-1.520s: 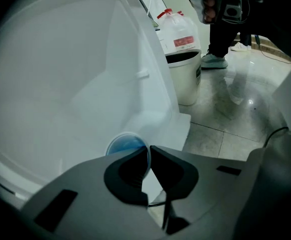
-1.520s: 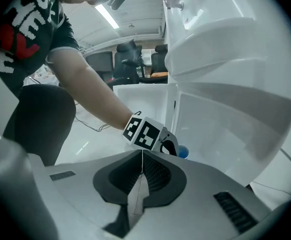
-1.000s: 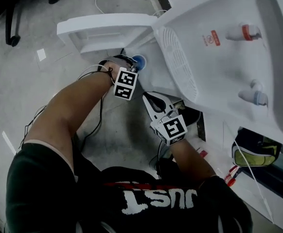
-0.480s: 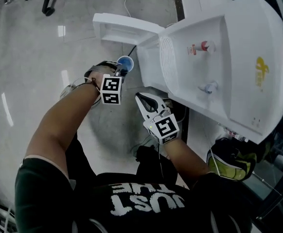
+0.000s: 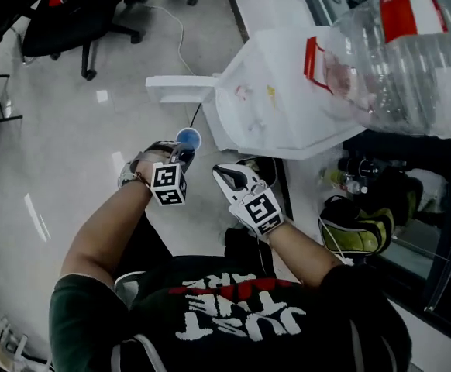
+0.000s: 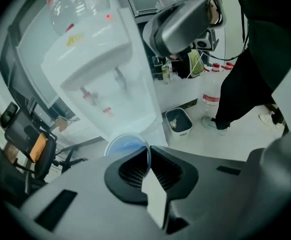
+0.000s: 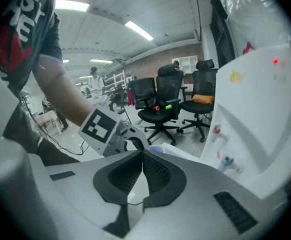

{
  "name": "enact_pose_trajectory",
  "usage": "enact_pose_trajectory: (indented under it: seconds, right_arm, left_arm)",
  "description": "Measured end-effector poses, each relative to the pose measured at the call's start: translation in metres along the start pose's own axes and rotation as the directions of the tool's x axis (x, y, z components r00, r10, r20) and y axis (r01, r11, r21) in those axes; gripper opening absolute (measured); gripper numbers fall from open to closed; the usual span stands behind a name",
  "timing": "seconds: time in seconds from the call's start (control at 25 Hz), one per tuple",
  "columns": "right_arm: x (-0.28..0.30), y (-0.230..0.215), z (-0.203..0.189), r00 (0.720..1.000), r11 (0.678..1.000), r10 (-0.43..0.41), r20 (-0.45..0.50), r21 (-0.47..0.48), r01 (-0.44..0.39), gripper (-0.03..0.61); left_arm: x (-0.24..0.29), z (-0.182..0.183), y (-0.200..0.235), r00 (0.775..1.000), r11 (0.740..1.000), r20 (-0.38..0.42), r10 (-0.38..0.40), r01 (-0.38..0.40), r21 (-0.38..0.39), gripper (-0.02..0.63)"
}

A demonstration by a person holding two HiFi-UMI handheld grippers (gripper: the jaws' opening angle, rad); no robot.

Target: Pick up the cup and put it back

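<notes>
A small blue cup (image 5: 187, 138) hangs above the floor, in front of the white water dispenser (image 5: 272, 99). My left gripper (image 5: 182, 153) is shut on its rim. In the left gripper view the cup (image 6: 125, 145) shows mouth-on, its edge pinched between the jaws of the left gripper (image 6: 149, 151). My right gripper (image 5: 221, 169) is beside it to the right, shut with nothing in it. In the right gripper view the jaws of the right gripper (image 7: 142, 154) meet, and the cup (image 7: 156, 149) peeks out just beyond them.
The dispenser's low door (image 5: 180, 87) stands open towards the floor, and a clear bottle (image 5: 396, 60) sits on top. Office chairs (image 5: 70, 22) stand at the far left. A yellow-green bag (image 5: 357, 227) lies at the right. A small bin (image 6: 178, 120) and a standing person (image 6: 250, 59) are nearby.
Both grippers have risen from the dispenser's low open compartment, the left one carrying the cup. The head view has pulled up, so the bottle on top now shows.
</notes>
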State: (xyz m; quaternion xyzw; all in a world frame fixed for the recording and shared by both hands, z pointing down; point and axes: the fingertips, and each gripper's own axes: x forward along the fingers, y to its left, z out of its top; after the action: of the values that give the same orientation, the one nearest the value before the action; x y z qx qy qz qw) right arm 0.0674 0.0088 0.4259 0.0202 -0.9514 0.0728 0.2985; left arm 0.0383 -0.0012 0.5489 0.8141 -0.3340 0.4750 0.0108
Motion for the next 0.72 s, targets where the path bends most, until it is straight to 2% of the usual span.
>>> enact_pose_trajectory:
  seconds: [0.2, 0.44, 0.6, 0.72]
  right_arm:
    - [-0.068, 0.009, 0.076, 0.996, 0.997, -0.069, 0.050, -0.025, 0.070, 0.035]
    - [-0.166, 0.015, 0.163, 0.986, 0.992, -0.110, 0.126, -0.043, 0.116, 0.035]
    - [-0.222, 0.007, 0.206, 0.966, 0.981, -0.171, 0.194, -0.058, 0.186, 0.035]
    - [-0.258, -0.004, 0.237, 0.941, 0.969, -0.223, 0.256, -0.045, 0.242, 0.035]
  left_arm:
    - [-0.101, 0.072, 0.027, 0.998, 0.999, 0.059, -0.001, -0.002, 0.044, 0.028]
    - [-0.204, 0.174, 0.054, 0.982, 1.000, 0.187, 0.008, -0.013, 0.027, 0.028]
    - [-0.259, 0.233, 0.086, 0.964, 0.992, 0.264, 0.019, -0.050, 0.114, 0.028]
    - [-0.294, 0.276, 0.112, 0.944, 0.978, 0.328, 0.031, -0.096, 0.184, 0.028]
